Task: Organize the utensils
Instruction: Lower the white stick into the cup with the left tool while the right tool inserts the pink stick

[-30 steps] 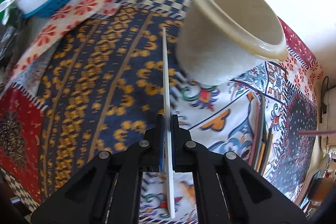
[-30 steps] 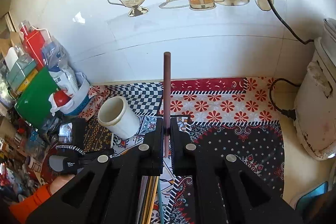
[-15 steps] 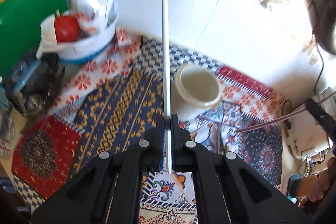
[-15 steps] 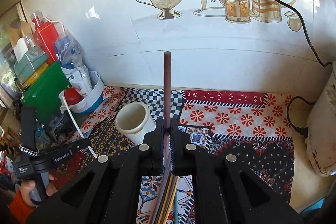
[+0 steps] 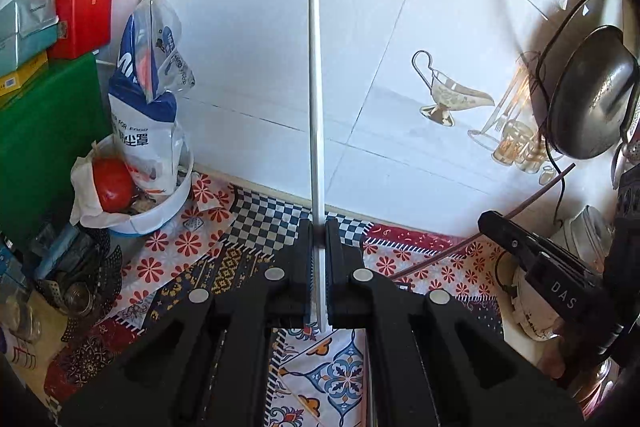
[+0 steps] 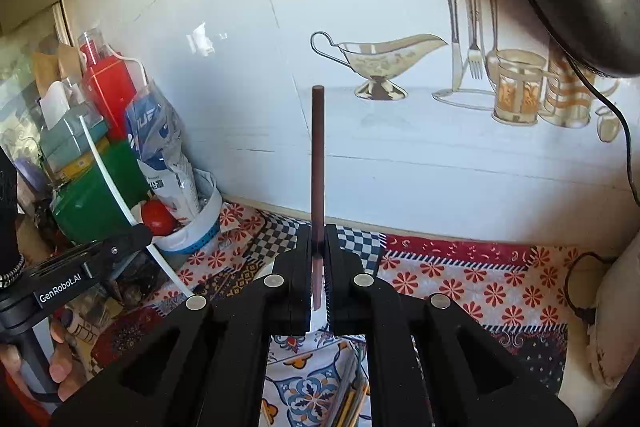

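Two grippers (image 5: 318,239) (image 6: 318,239), one white chopstick (image 5: 315,107), one brown chopstick (image 6: 318,155)

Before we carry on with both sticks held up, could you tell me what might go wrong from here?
The white chopstick is pinched near its lower end by the left gripper, so it could pivot or slip. The dark chopstick in the right gripper points toward the tiled wall and could strike it.

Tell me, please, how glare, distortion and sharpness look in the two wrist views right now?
Left wrist view: the tiled wall is brightly lit, its grout lines bowed by the fisheye; the white stick is sharp. Right wrist view: a glare patch on the wall, dark vignetted corners, and the brown stick is crisp.
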Demonstrator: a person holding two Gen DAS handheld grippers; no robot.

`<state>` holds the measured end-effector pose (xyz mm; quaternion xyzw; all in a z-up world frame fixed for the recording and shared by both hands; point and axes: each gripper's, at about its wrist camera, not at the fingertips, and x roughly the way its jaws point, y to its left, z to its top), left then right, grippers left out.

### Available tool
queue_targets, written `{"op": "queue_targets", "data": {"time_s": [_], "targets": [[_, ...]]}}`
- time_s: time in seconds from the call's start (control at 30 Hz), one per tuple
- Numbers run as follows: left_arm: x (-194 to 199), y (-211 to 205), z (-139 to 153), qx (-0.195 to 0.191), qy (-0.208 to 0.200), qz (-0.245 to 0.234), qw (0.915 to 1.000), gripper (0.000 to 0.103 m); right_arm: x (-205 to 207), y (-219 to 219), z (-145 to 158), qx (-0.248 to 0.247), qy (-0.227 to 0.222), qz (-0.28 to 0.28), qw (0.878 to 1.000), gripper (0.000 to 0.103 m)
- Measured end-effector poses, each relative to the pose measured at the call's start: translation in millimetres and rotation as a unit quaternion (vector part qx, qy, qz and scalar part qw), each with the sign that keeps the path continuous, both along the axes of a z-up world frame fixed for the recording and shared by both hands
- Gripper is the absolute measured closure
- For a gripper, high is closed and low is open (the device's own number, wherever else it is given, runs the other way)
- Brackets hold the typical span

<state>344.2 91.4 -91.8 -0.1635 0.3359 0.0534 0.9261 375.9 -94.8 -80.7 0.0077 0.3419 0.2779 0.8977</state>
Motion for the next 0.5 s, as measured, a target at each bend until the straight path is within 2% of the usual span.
{"op": "queue_targets", "data": {"time_s": [0.2,0.5], "targets": [[32,4,-4,-0.001,-0.004,0.004,1.0,0.1,15,26,1,0.001,-0.002,0.022,1.0,0.098],[76,2,-46,0.01,0.028,-0.004,0.9995,0.1,40,48,-40,-0.019,0.05,0.045,0.998,0.098]]}}
